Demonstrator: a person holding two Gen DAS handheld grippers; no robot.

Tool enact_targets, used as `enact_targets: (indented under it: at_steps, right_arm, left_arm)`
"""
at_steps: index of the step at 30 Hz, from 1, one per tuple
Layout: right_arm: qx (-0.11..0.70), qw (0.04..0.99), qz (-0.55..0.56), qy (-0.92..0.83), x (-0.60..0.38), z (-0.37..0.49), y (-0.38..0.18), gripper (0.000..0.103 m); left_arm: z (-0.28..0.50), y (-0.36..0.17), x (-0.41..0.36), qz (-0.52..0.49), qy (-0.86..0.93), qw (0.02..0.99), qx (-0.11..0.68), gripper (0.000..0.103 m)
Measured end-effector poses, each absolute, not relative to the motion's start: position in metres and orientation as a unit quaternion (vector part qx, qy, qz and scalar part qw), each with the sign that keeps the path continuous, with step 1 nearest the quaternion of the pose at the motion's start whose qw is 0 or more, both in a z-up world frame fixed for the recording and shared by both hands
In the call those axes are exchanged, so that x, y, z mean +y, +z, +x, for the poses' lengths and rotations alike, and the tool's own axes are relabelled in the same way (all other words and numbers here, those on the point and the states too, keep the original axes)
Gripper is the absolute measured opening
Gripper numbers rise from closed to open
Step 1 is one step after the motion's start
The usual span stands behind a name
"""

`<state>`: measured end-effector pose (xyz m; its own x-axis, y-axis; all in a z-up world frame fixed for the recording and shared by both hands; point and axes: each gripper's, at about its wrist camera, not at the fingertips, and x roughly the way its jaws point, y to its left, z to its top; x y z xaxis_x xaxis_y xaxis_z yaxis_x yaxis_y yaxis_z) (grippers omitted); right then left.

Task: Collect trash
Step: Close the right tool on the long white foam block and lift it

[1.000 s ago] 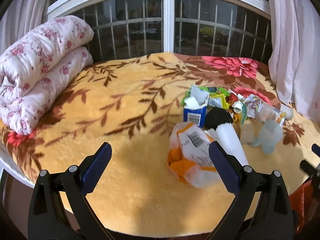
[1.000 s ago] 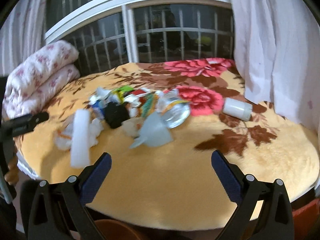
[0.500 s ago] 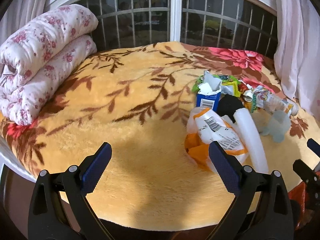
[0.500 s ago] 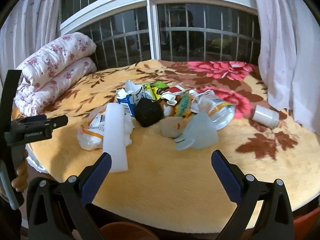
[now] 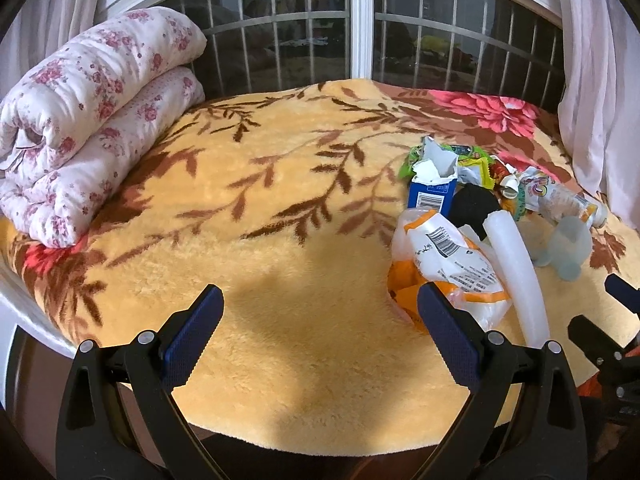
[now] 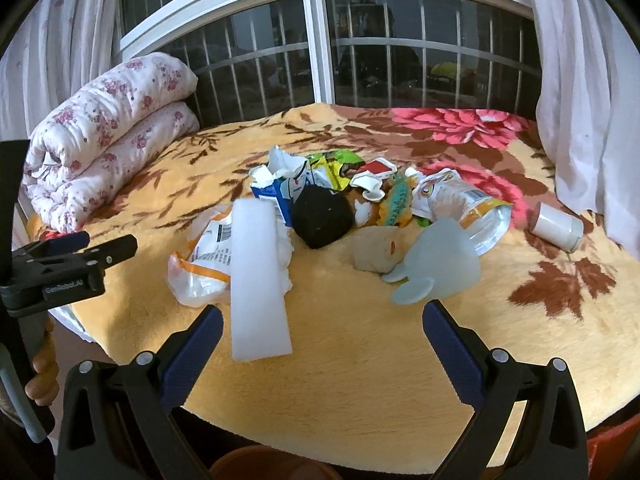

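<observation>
A pile of trash lies on the yellow flowered blanket [image 6: 360,352]. It holds a white foam slab [image 6: 258,280], a white and orange plastic bag [image 6: 204,264], a torn blue carton [image 6: 280,188], a black lump [image 6: 322,218], a pale plastic scoop [image 6: 440,266] and a crushed clear bottle [image 6: 464,204]. A small white jar [image 6: 556,226] lies apart at the right. My right gripper [image 6: 320,354] is open and empty, just short of the foam slab. My left gripper [image 5: 320,336] is open and empty, left of the bag [image 5: 444,256]; it also shows at the left of the right wrist view [image 6: 76,258].
A folded flowered quilt [image 5: 92,120] lies at the bed's left end. A barred window [image 6: 320,52] and white curtains [image 6: 588,80] stand behind the bed. A brown rim [image 6: 272,466] and something orange-red [image 6: 612,444] show below the near bed edge.
Both grippers have moved nearer the bed and the pile looks larger in both views. The right view has swung left, putting the foam slab in front of it. Both stay open.
</observation>
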<state>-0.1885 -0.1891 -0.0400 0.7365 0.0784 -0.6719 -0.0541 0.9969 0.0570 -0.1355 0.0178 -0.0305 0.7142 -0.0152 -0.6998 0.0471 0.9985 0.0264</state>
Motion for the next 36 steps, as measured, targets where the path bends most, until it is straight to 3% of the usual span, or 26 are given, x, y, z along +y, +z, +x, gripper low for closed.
enact_targets:
  at_steps: [30,32,36]
  right_arm:
    - [0.408,0.909,-0.03,0.076,-0.157,-0.15,-0.058,0.098]
    - [0.42,0.903,-0.04,0.086,-0.151,-0.139,-0.062,0.091]
    - [0.454,0.884,-0.05,0.103,-0.144,-0.121,-0.074,0.054]
  left_arm:
    - [-0.136,-0.027,0.034,0.018,-0.008,0.927,0.374,0.095]
    - [-0.133,-0.028,0.038,0.015,-0.007,0.927,0.375,0.095]
    - [-0.131,-0.03,0.043,0.006,-0.007,0.926,0.379,0.095]
